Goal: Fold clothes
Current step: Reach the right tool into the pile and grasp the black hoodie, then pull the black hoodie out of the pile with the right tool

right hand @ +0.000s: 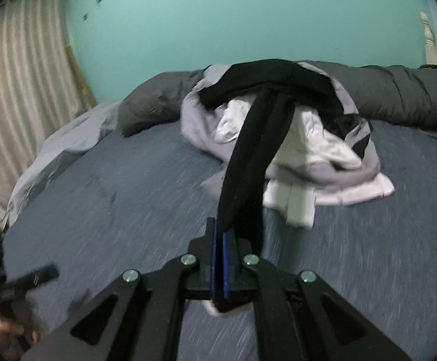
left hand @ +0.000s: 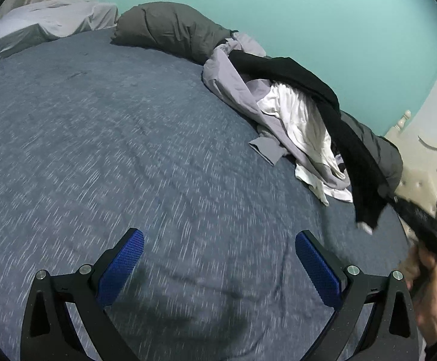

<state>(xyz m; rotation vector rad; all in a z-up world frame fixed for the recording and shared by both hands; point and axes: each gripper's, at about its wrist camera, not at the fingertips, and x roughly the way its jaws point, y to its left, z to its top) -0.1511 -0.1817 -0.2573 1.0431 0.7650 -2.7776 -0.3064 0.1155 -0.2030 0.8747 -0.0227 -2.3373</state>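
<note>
Two grippers recorded. Right gripper (right hand: 220,249): jaws clamped on black garment (right hand: 248,162), which stretched toward twelve o'clock onto the clothes pile (right hand: 323,150). Left gripper (left hand: 218,258): jaws spread, empty, above blue bedspread (left hand: 113,150); pile at two o'clock, grey duvet (left hand: 170,27) behind.

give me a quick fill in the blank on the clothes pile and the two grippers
1. The right gripper is shut on a ____ garment.
2. The left gripper is ____, holding nothing.
3. The pile lies on a ____ bedspread.
4. The wall is ____.

Missing words: black; open; blue; turquoise
</note>
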